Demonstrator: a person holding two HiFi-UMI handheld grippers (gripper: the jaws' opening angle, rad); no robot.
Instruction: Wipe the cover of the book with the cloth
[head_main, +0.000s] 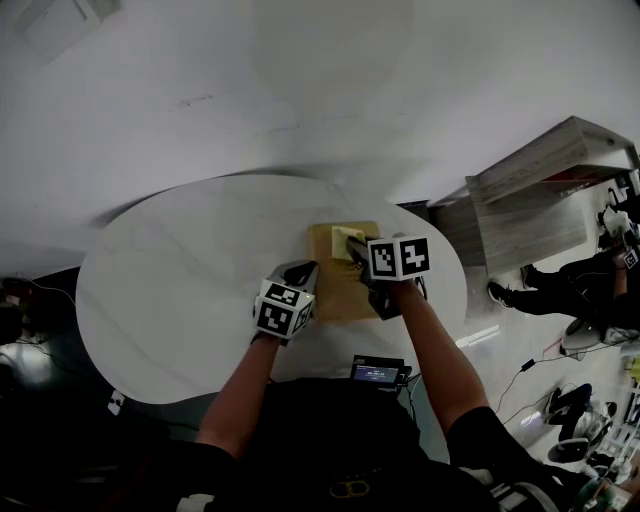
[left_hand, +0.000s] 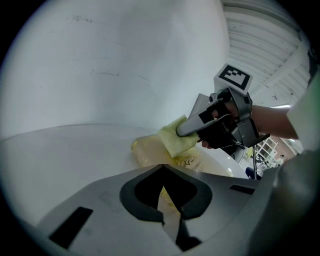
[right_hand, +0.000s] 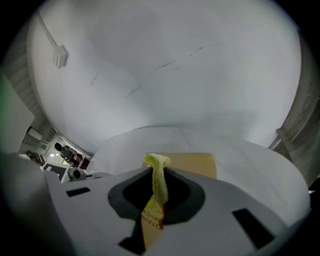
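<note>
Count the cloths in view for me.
1. The yellow cloth is pinched in the right gripper and rests on the far end of the tan book on the round white table. No second cloth shows; the arms hide some tabletop.

Head view: dim, lower part near black. The desk (head_main: 180, 290) top is evenly lit, with a soft shadow band along its far edge. Both gripper views: strong fisheye, black corners, straight lines bowed, light diffuse and greyish, colours muted. Yellow cloth (right_hand: 160, 186) in right hand-held gripper (right_hand: 156, 171) sits near lens, slightly soft.
</note>
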